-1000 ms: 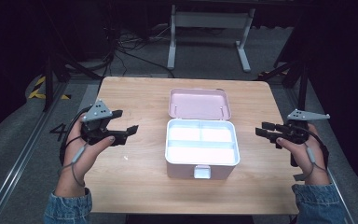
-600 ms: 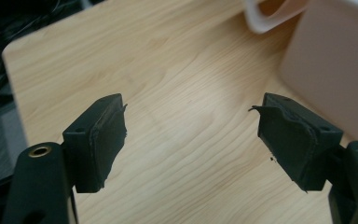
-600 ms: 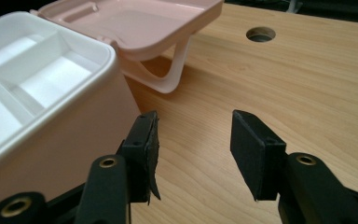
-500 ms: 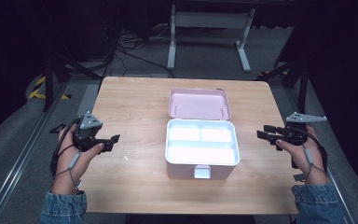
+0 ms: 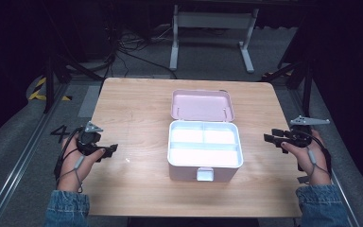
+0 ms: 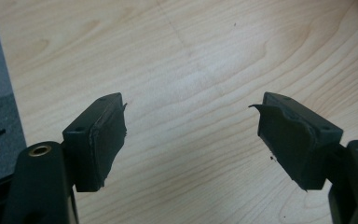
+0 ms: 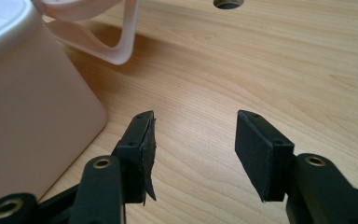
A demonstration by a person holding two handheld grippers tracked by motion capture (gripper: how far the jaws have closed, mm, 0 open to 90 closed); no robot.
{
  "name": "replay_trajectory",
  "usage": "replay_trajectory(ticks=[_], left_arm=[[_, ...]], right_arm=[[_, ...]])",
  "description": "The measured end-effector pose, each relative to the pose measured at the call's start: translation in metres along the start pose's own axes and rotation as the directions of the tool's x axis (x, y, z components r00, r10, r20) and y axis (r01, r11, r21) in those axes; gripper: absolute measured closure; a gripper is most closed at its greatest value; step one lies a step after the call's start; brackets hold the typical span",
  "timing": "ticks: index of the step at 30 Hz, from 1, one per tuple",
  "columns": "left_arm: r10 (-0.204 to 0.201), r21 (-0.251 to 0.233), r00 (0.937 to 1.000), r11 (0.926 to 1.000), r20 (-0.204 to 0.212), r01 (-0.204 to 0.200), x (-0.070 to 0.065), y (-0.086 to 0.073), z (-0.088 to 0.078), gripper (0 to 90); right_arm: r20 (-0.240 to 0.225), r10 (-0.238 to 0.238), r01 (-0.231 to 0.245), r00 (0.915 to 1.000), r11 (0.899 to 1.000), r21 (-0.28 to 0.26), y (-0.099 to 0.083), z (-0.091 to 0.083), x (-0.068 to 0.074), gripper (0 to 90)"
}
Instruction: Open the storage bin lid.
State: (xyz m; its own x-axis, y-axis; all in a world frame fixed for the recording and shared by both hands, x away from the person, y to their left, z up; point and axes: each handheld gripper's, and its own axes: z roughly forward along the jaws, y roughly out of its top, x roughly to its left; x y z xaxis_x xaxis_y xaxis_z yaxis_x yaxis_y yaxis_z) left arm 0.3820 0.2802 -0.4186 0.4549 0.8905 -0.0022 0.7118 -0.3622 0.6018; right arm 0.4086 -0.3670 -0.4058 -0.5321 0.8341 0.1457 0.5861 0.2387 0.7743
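A pink box (image 5: 205, 151) stands open in the middle of the wooden table (image 5: 137, 113), its lid (image 5: 202, 105) lying back flat behind it. Its white inside is split into compartments, and a latch (image 5: 204, 174) hangs at the front. My left gripper (image 5: 109, 150) is held low over the table's left edge, open, with bare wood between its pads (image 6: 103, 140). My right gripper (image 5: 269, 139) hovers at the table's right edge, open and holding nothing, pointing at the box. In the right gripper view the box wall (image 7: 28, 112) rises at the left of the gripper (image 7: 196, 140).
A hole (image 7: 227, 4) is cut in the tabletop beyond the right gripper. A white metal stand (image 5: 212, 23) and cables (image 5: 127, 45) lie on the dark floor behind the table. A metal rail (image 5: 19, 161) runs along the floor at the left, with a "4" mark (image 5: 59, 133).
My left gripper has moved toward the person and down to the table's left edge. The right gripper has shifted slightly nearer too. The box has not moved.
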Motion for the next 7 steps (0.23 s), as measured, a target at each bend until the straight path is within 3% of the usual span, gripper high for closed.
replay_trajectory(ticks=[3,7], left_arm=[[0.017,0.113,0.9966,0.9936,-0.081,-0.008,-0.0033,-0.0021,0.0073,24.8],[-0.013,0.094,0.9999,0.9955,-0.004,0.013,-0.0048,-0.0022,0.0099,24.8]], right_arm=[[0.011,0.017,-0.018,0.9998,1.000,0.012,-0.0027,0.0018,-0.0032,48.6],[0.016,0.024,-0.024,0.9996,1.000,0.013,-0.0036,0.0031,-0.0044,47.7]])
